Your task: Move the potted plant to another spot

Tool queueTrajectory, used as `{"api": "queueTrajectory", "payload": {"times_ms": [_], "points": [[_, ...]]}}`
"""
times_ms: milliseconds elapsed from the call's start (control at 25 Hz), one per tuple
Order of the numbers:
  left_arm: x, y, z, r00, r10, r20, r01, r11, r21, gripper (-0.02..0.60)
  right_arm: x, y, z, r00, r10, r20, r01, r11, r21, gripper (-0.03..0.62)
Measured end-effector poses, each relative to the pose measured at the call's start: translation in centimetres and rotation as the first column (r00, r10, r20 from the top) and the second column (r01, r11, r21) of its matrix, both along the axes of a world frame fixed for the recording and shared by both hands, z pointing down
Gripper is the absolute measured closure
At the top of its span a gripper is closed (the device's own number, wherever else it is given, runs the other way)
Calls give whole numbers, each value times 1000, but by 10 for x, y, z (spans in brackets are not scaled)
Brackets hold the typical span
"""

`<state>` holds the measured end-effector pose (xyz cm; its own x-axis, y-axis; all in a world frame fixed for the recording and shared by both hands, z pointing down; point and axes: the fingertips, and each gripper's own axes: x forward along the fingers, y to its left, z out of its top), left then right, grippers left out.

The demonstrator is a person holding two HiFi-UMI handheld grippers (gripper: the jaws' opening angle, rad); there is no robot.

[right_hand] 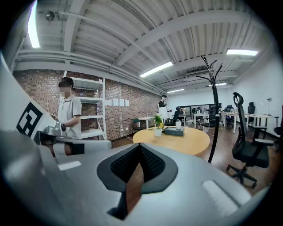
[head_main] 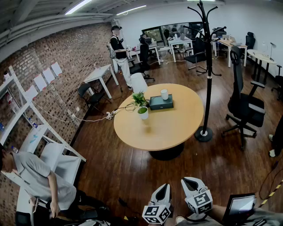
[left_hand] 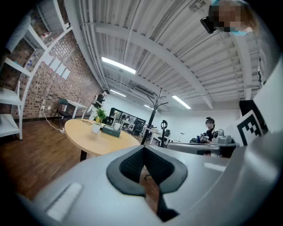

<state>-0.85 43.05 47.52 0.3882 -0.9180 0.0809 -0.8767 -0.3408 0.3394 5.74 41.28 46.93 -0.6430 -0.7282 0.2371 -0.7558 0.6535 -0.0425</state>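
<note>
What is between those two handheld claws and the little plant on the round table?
Only bare wooden floor, then an empty stretch of the round table before the potted plant, as the head view shows.

A red-brown brick wall [head_main: 66, 62] runs down the left, meeting a plain white wall [head_main: 247, 17] at the far end. Dark wooden plank floor [head_main: 115, 163] throughout. A round pale wooden desk [head_main: 163, 130] stands mid-room, a tall black coat stand [head_main: 208, 75] just beside its right edge, a black wheeled office chair [head_main: 245, 108] further right. White shelving [head_main: 20, 112] lines the brick; fluorescent ceiling strips [head_main: 79, 6] glow
</note>
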Motion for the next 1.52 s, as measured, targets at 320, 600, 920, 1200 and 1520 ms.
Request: {"api": "queueTrajectory", "payload": {"times_ms": [320, 600, 920, 1200, 1520], "points": [[-24, -61, 2, 1000, -23, 12, 23, 1000, 16, 581, -18, -66, 2, 1000, 5, 19, -6, 1000, 26, 591], [-33, -164, 8, 998, -57, 39, 58, 998, -1, 581, -23, -168, 10, 999, -23, 41, 23, 1000, 8, 591], [-44, -281, 4, 991, -124, 57, 124, 992, -2, 581, -32, -284, 12, 994, -91, 52, 91, 996, 0, 590], [-60, -333, 8, 984, -165, 61, 166, 986, -20, 581, -48, -342, 14, 991, -114, 63, 115, 993, -22, 591], [-90, -393, 32, 988, -149, 50, 152, 987, -51, 581, -77, -402, 37, 995, -87, 49, 90, 995, -51, 591]]}}
